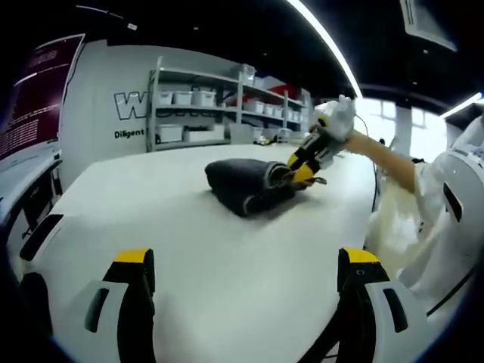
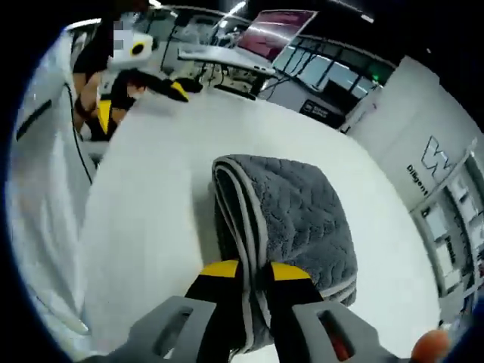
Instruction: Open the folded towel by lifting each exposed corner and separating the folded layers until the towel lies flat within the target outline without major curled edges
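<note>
My right gripper [image 2: 248, 281] is clamped on the towel [image 2: 291, 219]: in the right gripper view its two yellow-tipped fingers [image 2: 219, 271] stand close together with only the towel's pale-trimmed edge layers pinched between them, at the near end of the bundle. The towel is grey, quilted on top, folded into a thick rounded stack whose layered edges run along the side facing my body, and it lies on the white table [image 2: 144, 227]. In the left gripper view I see that same right gripper [image 1: 299, 172] from across the table, its yellow-and-black tips pressed into the towel's [image 1: 246, 184] far-right end, with my gloved hand [image 1: 338, 116] wrapped around its handle above the towel. My left gripper [image 1: 246, 268] holds nothing: its fingers [image 1: 134, 266] are spread wide apart over bare table [image 1: 227, 257], well short of the towel, touching no cloth. In the right gripper view that left gripper [image 2: 144, 76] sits beyond the towel at the table's far edge, well apart from it. Behind the towel in the left gripper view stands a metal shelf rack [image 1: 204, 106] against a white wall with dark lettering [image 1: 132, 106]
</note>
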Tool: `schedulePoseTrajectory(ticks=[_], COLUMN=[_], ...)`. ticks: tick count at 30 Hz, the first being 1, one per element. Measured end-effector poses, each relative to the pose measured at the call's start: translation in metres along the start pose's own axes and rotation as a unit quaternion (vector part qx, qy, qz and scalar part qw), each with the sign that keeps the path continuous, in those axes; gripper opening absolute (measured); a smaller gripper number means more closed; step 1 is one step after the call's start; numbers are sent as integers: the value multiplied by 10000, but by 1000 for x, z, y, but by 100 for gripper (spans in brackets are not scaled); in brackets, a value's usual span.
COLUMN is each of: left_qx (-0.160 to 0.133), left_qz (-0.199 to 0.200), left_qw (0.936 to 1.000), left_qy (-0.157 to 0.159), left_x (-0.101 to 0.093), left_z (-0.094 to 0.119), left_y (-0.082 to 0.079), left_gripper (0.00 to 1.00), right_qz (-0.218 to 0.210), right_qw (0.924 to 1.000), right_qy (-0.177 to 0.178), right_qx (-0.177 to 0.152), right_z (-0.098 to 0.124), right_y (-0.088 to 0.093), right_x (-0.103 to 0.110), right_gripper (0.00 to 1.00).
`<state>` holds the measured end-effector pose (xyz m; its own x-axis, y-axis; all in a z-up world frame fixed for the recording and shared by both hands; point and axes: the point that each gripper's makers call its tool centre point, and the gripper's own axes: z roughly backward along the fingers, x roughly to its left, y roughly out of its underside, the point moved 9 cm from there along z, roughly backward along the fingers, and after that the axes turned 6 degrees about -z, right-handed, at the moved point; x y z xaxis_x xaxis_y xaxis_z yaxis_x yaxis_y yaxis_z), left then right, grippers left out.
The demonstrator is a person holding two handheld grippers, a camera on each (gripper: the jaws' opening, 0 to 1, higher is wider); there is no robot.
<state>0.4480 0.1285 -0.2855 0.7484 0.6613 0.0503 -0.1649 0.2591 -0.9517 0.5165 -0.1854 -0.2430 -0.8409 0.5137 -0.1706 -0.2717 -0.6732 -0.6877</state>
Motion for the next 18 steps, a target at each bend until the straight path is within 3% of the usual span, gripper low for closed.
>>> schedulePoseTrajectory(ticks=[4,8,11,12,15,16,18], left_qx=[5,-16,-29,-25,-12,-18,-24], left_qz=[3,14,15,20,24,32,45], left_qw=[10000,10000,10000,10000,10000,10000,10000], left_qy=[17,25,34,36,36,35,31], left_x=[0,-1,-1,-1,-2,-2,-1], left_z=[-1,0,0,0,1,1,2], left_y=[1,0,0,1,2,2,3], left_gripper=[99,99,99,99,99,99,99], right_qz=[-997,-2019,-2326,-2466,-2508,-2600,-3001], right_qw=[9918,9686,9526,9468,9481,9456,9275], right_qy=[-792,-1431,-1908,-2003,-1868,-1862,-2095], right_qx=[-118,-251,-452,-519,-568,-598,-765], right_z=[9,14,17,18,19,20,22], right_y=[-16,-30,-38,-40,-42,-42,-46], right_x=[13,23,27,26,23,22,21], right_gripper=[9,8,6,6,5,5,4])
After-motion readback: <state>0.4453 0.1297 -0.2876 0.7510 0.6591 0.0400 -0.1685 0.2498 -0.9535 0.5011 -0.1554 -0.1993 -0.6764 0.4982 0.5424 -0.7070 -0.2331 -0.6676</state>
